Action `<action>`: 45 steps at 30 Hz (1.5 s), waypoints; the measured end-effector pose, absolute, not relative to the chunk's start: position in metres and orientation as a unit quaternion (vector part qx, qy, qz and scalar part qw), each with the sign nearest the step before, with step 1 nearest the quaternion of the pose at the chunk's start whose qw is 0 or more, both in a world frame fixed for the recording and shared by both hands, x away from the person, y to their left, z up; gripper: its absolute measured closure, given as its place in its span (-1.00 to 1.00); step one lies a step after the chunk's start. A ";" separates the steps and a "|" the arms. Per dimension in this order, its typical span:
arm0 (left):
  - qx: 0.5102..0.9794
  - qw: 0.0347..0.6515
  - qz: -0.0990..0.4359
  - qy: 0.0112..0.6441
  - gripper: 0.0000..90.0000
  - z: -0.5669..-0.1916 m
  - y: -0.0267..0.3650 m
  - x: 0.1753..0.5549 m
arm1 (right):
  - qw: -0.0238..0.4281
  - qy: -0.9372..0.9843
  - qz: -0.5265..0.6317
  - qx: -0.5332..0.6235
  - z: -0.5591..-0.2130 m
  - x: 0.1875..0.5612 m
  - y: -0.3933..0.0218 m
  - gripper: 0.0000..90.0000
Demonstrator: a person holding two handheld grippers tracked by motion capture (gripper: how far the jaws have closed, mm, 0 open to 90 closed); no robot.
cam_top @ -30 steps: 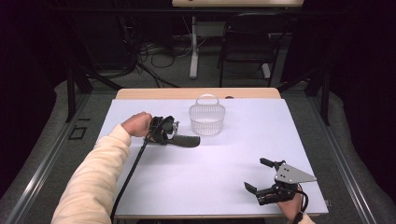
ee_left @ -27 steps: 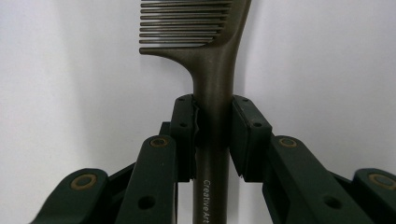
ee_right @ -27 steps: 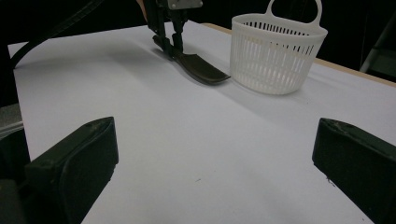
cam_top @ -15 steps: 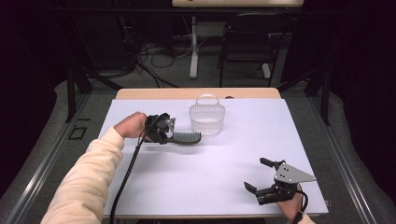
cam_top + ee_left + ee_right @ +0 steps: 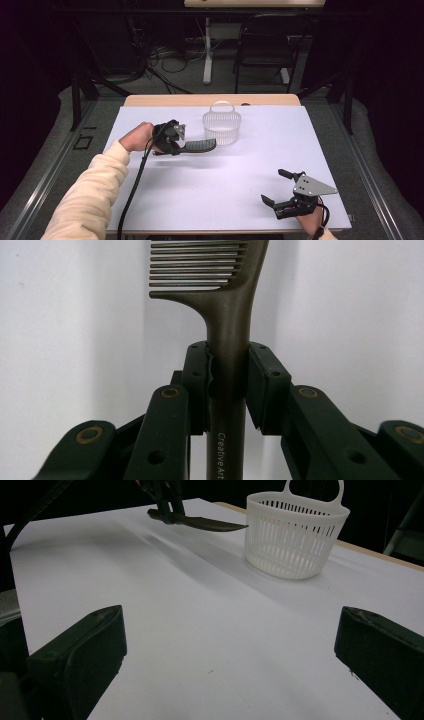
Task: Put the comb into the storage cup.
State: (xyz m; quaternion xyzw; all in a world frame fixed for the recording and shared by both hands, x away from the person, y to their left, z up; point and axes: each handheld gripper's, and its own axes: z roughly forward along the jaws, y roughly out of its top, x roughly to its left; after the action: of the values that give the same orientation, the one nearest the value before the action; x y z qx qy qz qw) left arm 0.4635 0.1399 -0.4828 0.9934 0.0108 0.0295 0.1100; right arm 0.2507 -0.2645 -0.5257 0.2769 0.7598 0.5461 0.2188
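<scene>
A white table [image 5: 210,200] stands in a dark room, a white slatted basket [image 5: 221,128] near its far edge. The left gripper [image 5: 227,385], clamped on a dark comb's [image 5: 200,146] handle, holds it lifted beside the basket; the next move looks like carrying it over the rim. The right gripper [image 5: 282,190] rests with jaws apart.
</scene>
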 end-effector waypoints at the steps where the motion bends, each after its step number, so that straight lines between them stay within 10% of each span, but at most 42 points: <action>1: 0.993 0.115 0.028 0.012 0.61 -0.482 0.140 0.463 | 0.217 0.760 0.546 0.276 -0.526 0.251 -0.264 -1.00; 45: 0.965 0.228 0.040 0.121 0.61 -0.474 0.154 0.428 | 0.215 0.768 0.534 0.281 -0.527 0.253 -0.264 -1.00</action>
State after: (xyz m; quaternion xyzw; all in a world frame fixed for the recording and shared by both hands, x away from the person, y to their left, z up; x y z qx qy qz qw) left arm 0.4279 0.1545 -0.4743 0.9652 0.1215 0.0404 0.2281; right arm 0.2527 -0.2639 -0.5273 0.2809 0.7678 0.5343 0.2147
